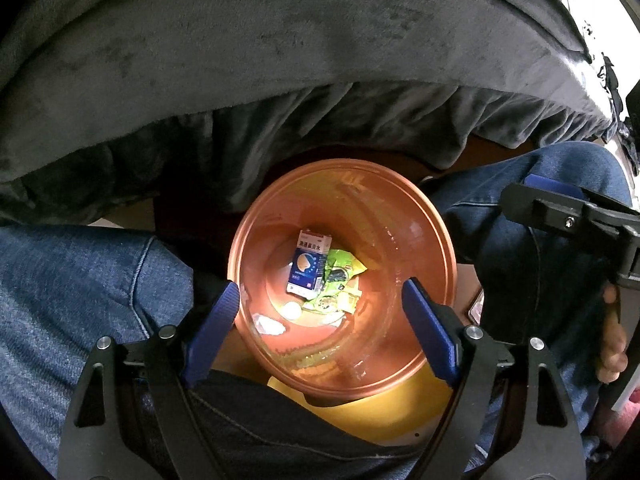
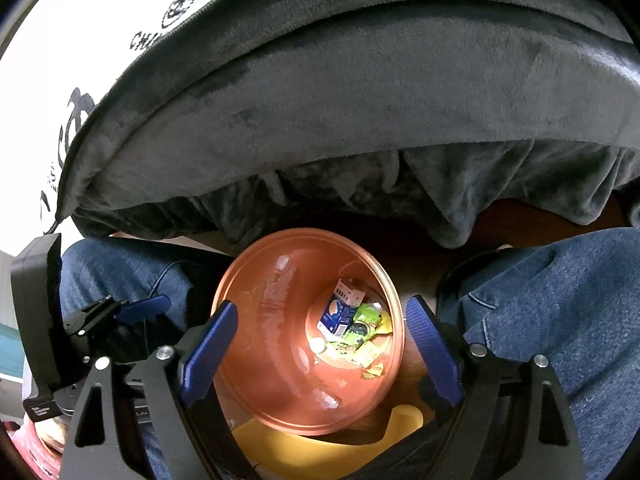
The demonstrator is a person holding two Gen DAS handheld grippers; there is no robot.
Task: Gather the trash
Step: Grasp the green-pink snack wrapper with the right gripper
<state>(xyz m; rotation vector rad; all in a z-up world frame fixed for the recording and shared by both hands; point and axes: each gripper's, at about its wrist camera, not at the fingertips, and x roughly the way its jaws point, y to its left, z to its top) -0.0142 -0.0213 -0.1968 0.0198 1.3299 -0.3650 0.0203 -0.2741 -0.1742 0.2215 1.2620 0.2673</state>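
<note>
Left tongs [image 1: 320, 328] released, blue pads spread wide, nothing between them; they hover over the mouth of the orange bin [image 1: 436, 232]. Right tongs [image 2: 320, 344] likewise spread and bare, hanging over the same bin [image 2: 248, 320] from the other side. In the left wrist view the right tongs' black frame shows at the right edge, with the person's bare fingers [image 1: 612, 340] wrapped on the handle. Below the bin, a yellow object [image 1: 360, 416] pokes out at the near side; what it is cannot be told. The bin stands between the person's knees in blue jeans [image 1: 80, 280]. Trash lies at the bin's bottom: a blue and white carton [image 1: 308, 262] lying flat, green wrappers [image 1: 340, 276] touching its right side, a small white round piece [image 1: 291, 312] just beside the carton's near end, and pale scraps by the wall. Beyond the bin, a dark grey plush blanket [image 1: 280, 40] hangs in folds over an edge. Farthest, white fabric with black print [image 2: 80, 60] lies on top.
</note>
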